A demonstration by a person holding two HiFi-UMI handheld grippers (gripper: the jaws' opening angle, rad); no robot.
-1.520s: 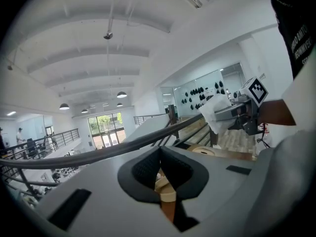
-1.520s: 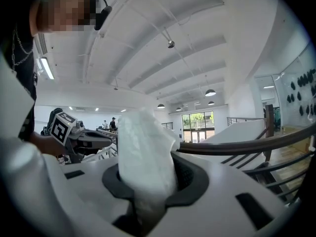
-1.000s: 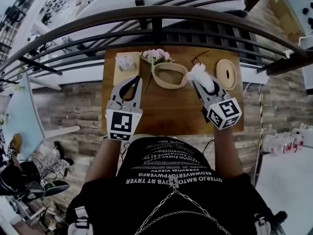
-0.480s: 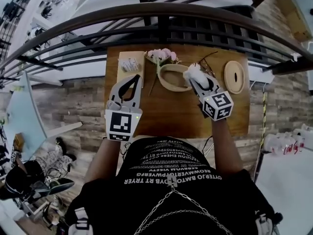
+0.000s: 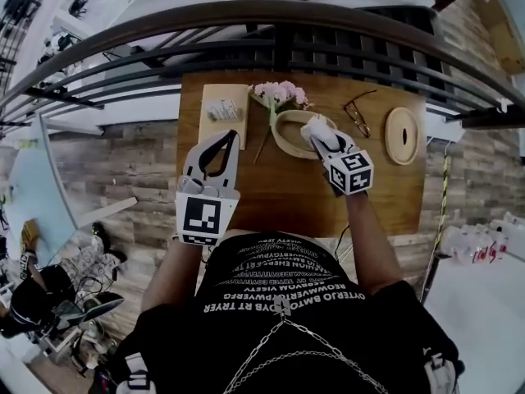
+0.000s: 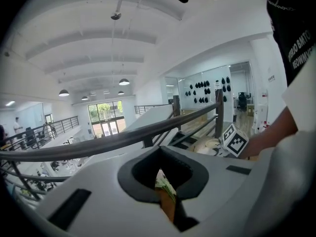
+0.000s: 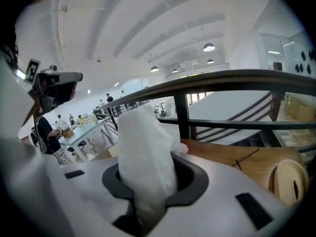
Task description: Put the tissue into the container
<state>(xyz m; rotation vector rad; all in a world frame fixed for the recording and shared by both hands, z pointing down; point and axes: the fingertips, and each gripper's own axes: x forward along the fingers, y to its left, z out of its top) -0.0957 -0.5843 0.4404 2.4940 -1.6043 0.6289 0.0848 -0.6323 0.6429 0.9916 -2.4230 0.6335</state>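
- The tissue (image 5: 312, 126) is seen as a white, soft, crumpled bunch, creased along its length, with a rounded free end and a narrower pinched end
- It is clamped in the right tongs (image 5: 317, 135), whose jaws are pressed on its lower part; most of the bunch stands out past the tips
- In the right gripper view its long axis is seen running along the jaws, and its free end points away from the person, towards the dark railing (image 5: 246, 19)
- In the head view the tissue is placed over the right part of the container (image 5: 283, 144), an oval, pale wooden ring lying on the wooden surface (image 5: 271, 195); whether the tissue touches the container cannot be told
- The right tongs are tilted downwards towards the container, with the marker cube at their near end
- The left tongs (image 5: 232, 136) are held to the left of the container, apart from it, over the surface; their tips are brought together and nothing is gripped between them
- Pink flowers (image 5: 280, 94) are laid just beyond the container's far rim, with the stem running down along its left side
- A pair of glasses (image 5: 358, 113) is laid to the right of the container, and a round wooden lid with a slot (image 5: 403, 135) lies further right, near the surface's edge
- A pale board (image 5: 221, 125) with a small pack on it is set at the far left corner
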